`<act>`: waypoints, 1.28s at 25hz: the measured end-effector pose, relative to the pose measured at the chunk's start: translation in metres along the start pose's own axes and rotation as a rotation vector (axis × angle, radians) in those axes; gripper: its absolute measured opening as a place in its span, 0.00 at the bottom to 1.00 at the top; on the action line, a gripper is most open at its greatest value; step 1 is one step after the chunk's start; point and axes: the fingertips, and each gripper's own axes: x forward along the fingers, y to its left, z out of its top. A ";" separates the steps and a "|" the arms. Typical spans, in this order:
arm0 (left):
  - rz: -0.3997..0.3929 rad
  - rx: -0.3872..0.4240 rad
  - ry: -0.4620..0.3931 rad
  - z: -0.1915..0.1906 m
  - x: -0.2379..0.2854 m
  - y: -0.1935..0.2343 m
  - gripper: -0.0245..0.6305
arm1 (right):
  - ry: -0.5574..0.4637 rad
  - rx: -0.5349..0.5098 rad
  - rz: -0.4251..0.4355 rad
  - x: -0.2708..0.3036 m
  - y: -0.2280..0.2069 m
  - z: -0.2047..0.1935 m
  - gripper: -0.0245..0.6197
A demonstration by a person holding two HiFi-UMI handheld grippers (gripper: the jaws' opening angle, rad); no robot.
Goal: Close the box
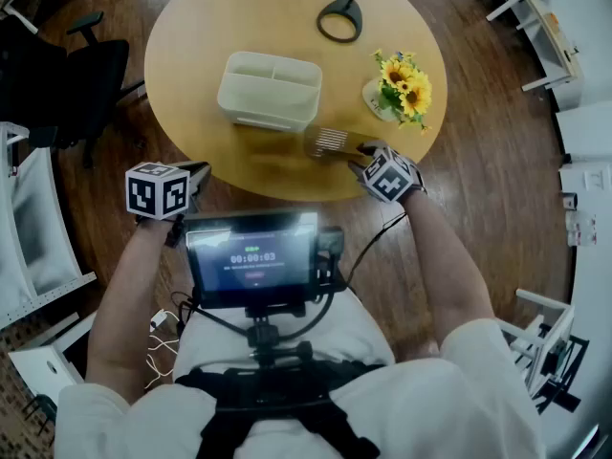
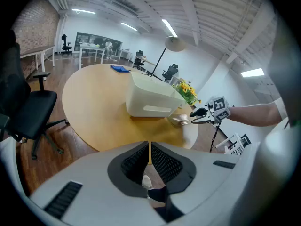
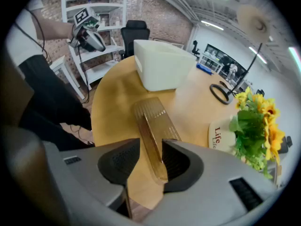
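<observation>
Right gripper [image 3: 151,145] jaws wide, one amber lid [image 3: 149,117] lying between; left gripper [image 2: 149,147] closed, empty; one white box [image 2: 150,102].

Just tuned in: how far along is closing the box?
Done: nothing; the box stands open. In hand: the right hand-held gripper has open jaws either side of the lid, lying on the table. Still to do: grip, lift and seat the lid on the box. The left hand-held gripper is shut, empty.
</observation>
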 end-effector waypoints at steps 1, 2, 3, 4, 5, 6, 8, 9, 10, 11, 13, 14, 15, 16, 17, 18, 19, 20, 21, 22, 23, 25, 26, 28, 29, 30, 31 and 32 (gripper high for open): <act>0.000 0.001 0.007 -0.002 0.002 -0.004 0.07 | 0.015 -0.013 0.011 0.003 0.000 -0.007 0.28; 0.000 0.000 0.013 -0.004 0.004 -0.008 0.07 | 0.029 -0.024 0.020 0.007 -0.001 -0.014 0.28; 0.001 -0.002 0.015 -0.005 0.005 -0.012 0.07 | 0.042 -0.036 0.027 0.009 -0.002 -0.019 0.28; 0.003 -0.006 0.014 -0.006 0.004 -0.015 0.07 | 0.053 -0.047 0.031 0.012 -0.004 -0.024 0.27; 0.007 -0.013 0.011 -0.007 0.003 -0.017 0.07 | 0.061 -0.057 0.036 0.014 -0.005 -0.027 0.25; 0.014 -0.024 0.007 -0.008 0.001 -0.018 0.07 | 0.064 -0.064 0.043 0.017 -0.006 -0.028 0.22; 0.028 -0.052 -0.003 -0.012 -0.004 -0.021 0.07 | 0.060 -0.075 0.054 0.021 -0.006 -0.029 0.16; 0.033 -0.067 -0.009 -0.013 -0.006 -0.021 0.07 | 0.053 -0.084 0.057 0.021 -0.006 -0.028 0.14; 0.037 -0.078 -0.015 -0.014 -0.008 -0.023 0.07 | 0.043 -0.098 0.065 0.020 -0.004 -0.024 0.12; 0.039 -0.086 -0.019 -0.015 -0.010 -0.024 0.07 | 0.034 -0.115 0.077 0.019 -0.001 -0.020 0.12; 0.044 -0.092 -0.019 -0.019 -0.014 -0.026 0.07 | 0.039 -0.139 0.082 0.020 0.002 -0.020 0.12; 0.046 -0.091 -0.016 -0.021 -0.016 -0.027 0.07 | 0.046 -0.143 0.075 0.022 0.001 -0.022 0.11; 0.047 -0.088 -0.011 -0.023 -0.018 -0.027 0.07 | 0.051 -0.139 0.066 0.024 -0.002 -0.025 0.11; 0.047 -0.083 -0.006 -0.024 -0.020 -0.028 0.07 | 0.053 -0.127 0.059 0.026 -0.006 -0.027 0.10; 0.045 -0.079 -0.002 -0.025 -0.022 -0.029 0.07 | 0.049 -0.110 0.054 0.027 -0.010 -0.027 0.07; 0.042 -0.074 0.000 -0.025 -0.023 -0.030 0.07 | 0.044 -0.090 0.052 0.026 -0.013 -0.027 0.06; 0.039 -0.070 0.000 -0.024 -0.024 -0.030 0.07 | 0.042 -0.071 0.054 0.023 -0.015 -0.028 0.06; 0.036 -0.067 0.000 -0.024 -0.024 -0.031 0.07 | 0.038 -0.058 0.061 0.019 -0.014 -0.029 0.06; 0.032 -0.066 0.000 -0.025 -0.025 -0.030 0.07 | 0.032 -0.053 0.072 0.014 -0.011 -0.029 0.06; 0.029 -0.065 -0.002 -0.024 -0.025 -0.029 0.07 | 0.024 -0.055 0.086 0.008 -0.007 -0.028 0.06; 0.026 -0.064 -0.003 -0.024 -0.026 -0.027 0.07 | 0.017 -0.059 0.098 0.001 -0.003 -0.025 0.06; 0.016 -0.059 -0.004 -0.023 -0.025 -0.023 0.07 | 0.017 -0.070 0.117 -0.013 0.003 -0.024 0.06; 0.008 -0.055 -0.004 -0.022 -0.024 -0.022 0.07 | 0.016 -0.078 0.127 -0.022 0.006 -0.022 0.06; -0.010 -0.045 -0.004 -0.020 -0.021 -0.021 0.07 | 0.004 -0.093 0.139 -0.041 0.011 -0.015 0.06; -0.017 -0.041 -0.005 -0.018 -0.020 -0.020 0.07 | -0.009 -0.102 0.146 -0.051 0.012 -0.008 0.06; -0.021 -0.039 -0.008 -0.016 -0.019 -0.019 0.07 | -0.022 -0.111 0.155 -0.061 0.014 0.001 0.06; -0.023 -0.035 -0.009 -0.014 -0.018 -0.018 0.07 | -0.032 -0.121 0.164 -0.071 0.014 0.012 0.06; -0.023 -0.029 -0.008 -0.012 -0.017 -0.017 0.07 | -0.037 -0.136 0.169 -0.080 0.012 0.023 0.06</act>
